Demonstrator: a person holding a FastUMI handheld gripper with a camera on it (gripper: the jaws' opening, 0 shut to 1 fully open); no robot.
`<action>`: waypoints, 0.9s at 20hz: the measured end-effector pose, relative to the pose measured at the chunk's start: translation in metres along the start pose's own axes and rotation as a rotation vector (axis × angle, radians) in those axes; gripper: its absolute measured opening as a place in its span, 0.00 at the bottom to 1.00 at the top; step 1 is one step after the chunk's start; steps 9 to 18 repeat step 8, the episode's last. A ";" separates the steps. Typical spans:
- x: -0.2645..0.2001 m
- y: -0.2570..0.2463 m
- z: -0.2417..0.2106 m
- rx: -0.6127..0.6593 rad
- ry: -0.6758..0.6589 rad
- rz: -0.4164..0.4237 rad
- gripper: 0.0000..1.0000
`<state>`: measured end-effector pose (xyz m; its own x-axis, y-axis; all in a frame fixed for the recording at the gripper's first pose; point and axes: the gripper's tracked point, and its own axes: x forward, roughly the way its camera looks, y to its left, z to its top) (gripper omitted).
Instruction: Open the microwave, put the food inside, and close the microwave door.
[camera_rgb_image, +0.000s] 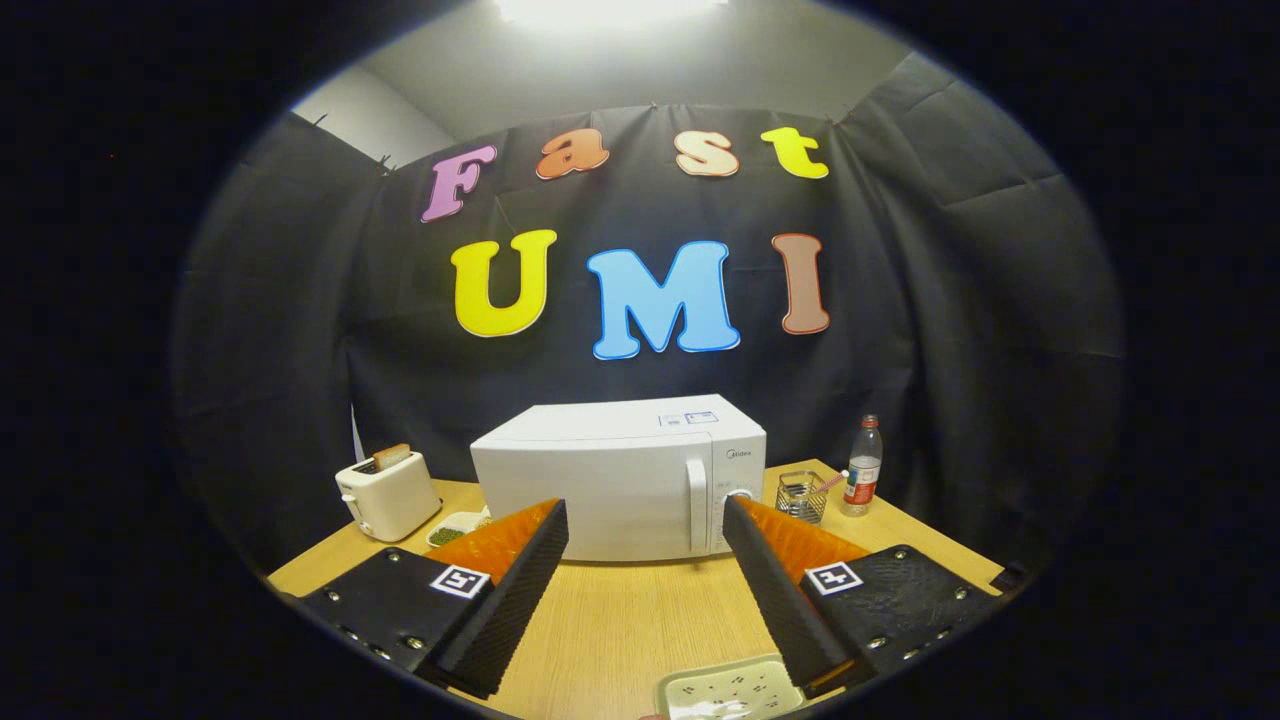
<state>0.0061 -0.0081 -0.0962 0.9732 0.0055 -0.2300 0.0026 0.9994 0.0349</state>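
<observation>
Tool (645, 520) is open, fingers spread wide, nothing between them but bare desk (620, 620). It hangs above the desk's near part, pointed at the microwave.

Microwave (620, 478): white, sits at the middle of the desk beyond the fingertips, against the black cloth wall. Door shut. Vertical handle (697, 505) on the right side of the door, control panel with a round knob (741, 494) just right of it. The right finger (775, 580) overlaps the panel's lower corner in this view; the left finger (510, 590) sits in front of the microwave's lower left corner. Open path of desk between the fingers up to the door.

Food: a small white dish (452, 528) with something green on it, left of the microwave, between it and the toaster, partly hidden behind the left finger. Can't tell what the green stuff is.

Around it:
- Toaster (388, 495), cream, far left of the desk, slice of toast (391, 457) sticking up from the slot.
- Glass (801, 495), clear, just right of the microwave, something pink leaning out of it.
- Water bottle (863, 467), upright, right of the glass, near the desk's back edge.
- Power strip (722, 690), white, flat on the desk's near edge, just under the right finger's base.
</observation>
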 end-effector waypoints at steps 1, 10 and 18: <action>-0.005 0.002 -0.002 0.006 0.002 -0.003 0.99; -0.035 0.002 0.008 0.014 -0.028 -0.016 0.99; -0.035 0.002 0.008 0.014 -0.028 -0.016 0.99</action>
